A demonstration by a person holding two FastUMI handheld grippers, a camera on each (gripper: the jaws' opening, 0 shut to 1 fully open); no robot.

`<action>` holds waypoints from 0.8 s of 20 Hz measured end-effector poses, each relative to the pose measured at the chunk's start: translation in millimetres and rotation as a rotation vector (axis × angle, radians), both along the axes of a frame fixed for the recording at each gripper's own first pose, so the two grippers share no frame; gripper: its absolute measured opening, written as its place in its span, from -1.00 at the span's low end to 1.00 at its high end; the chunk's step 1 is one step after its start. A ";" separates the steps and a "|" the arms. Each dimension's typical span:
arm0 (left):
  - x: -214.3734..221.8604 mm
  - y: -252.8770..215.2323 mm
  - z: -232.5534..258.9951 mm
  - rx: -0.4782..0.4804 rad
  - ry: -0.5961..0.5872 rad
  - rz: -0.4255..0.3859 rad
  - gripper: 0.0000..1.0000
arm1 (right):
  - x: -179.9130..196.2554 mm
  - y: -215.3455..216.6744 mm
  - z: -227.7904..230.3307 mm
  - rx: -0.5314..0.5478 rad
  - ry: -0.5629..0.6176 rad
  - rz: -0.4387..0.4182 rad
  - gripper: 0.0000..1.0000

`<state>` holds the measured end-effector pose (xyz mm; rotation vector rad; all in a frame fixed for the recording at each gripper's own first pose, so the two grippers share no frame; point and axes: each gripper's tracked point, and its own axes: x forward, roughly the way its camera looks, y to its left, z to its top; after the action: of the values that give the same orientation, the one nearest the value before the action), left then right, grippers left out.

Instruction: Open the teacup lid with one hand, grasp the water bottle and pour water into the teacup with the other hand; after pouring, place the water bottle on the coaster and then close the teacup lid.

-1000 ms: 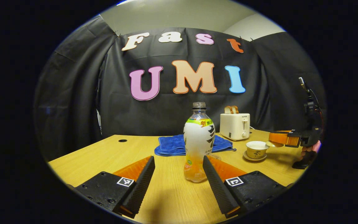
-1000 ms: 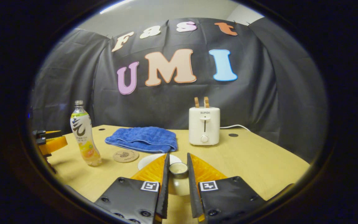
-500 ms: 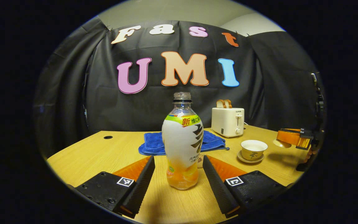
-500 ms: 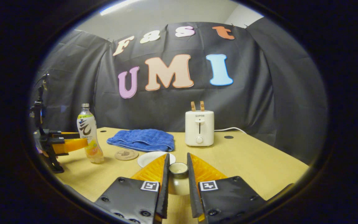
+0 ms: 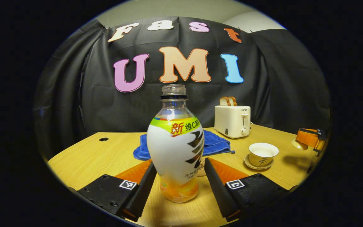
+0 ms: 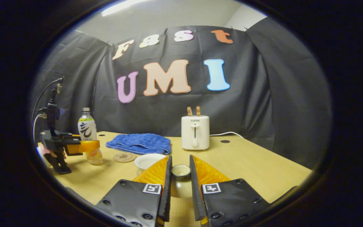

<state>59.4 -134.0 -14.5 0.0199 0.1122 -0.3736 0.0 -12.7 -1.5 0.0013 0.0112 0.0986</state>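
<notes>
Since mostly empty, with a bit of orange drink at the bottom, the water bottle (image 5: 175, 148) probably feels light, thin-walled, slick. Standing upright near the tabletop's (image 5: 83, 157) front edge, between the left gripper's (image 5: 178, 186) spread fingers, untouched. Best squeezed gently mid-body. Right gripper (image 6: 180, 192) clamped on the teacup lid (image 6: 181, 171); teacup (image 5: 262, 154) uncovered.

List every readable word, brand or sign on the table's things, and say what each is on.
"SUPOR": front of the toaster.
Water bottle label: characters partly turned away, not read.
Teacup mark: too blurred.
Coaster print: too small.
</notes>
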 end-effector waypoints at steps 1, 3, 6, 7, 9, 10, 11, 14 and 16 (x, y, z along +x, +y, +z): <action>2.2 0.0 0.4 0.004 -0.003 0.007 0.70 | -1.2 -1.7 0.4 0.000 0.000 0.000 -0.31; 4.1 2.6 0.8 0.006 -0.007 0.017 0.45 | -0.2 -10.5 0.8 0.000 -0.002 -0.017 -0.36; 8.4 -3.7 -2.3 0.040 -0.001 0.020 0.24 | 1.0 -18.3 1.3 0.000 -0.002 -0.034 -0.36; 8.3 -5.4 0.4 0.065 -0.003 0.016 0.22 | 0.6 -21.0 1.3 0.000 -0.003 -0.039 -0.36; 11.6 -8.3 15.6 0.138 -0.051 0.019 0.20 | 0.9 -24.5 1.6 0.000 -0.003 -0.047 -0.36; 13.9 -7.2 21.8 0.199 -0.074 0.022 0.14 | 1.2 -25.1 1.9 0.000 -0.003 -0.049 -0.36; 16.2 -5.9 30.0 0.270 -0.107 0.025 0.15 | 1.5 -25.5 1.5 0.000 -0.003 -0.050 -0.36; 24.4 -2.6 49.6 0.522 -0.212 0.029 0.14 | 1.8 -30.0 2.1 -0.001 -0.004 -0.060 -0.36; 27.7 -7.2 55.5 0.693 -0.284 0.008 0.15 | 2.8 -35.4 2.6 -0.001 -0.005 -0.072 -0.36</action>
<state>87.1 -141.2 41.0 0.7545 -0.0435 -0.3059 2.8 -48.0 1.0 0.0009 0.0065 0.0265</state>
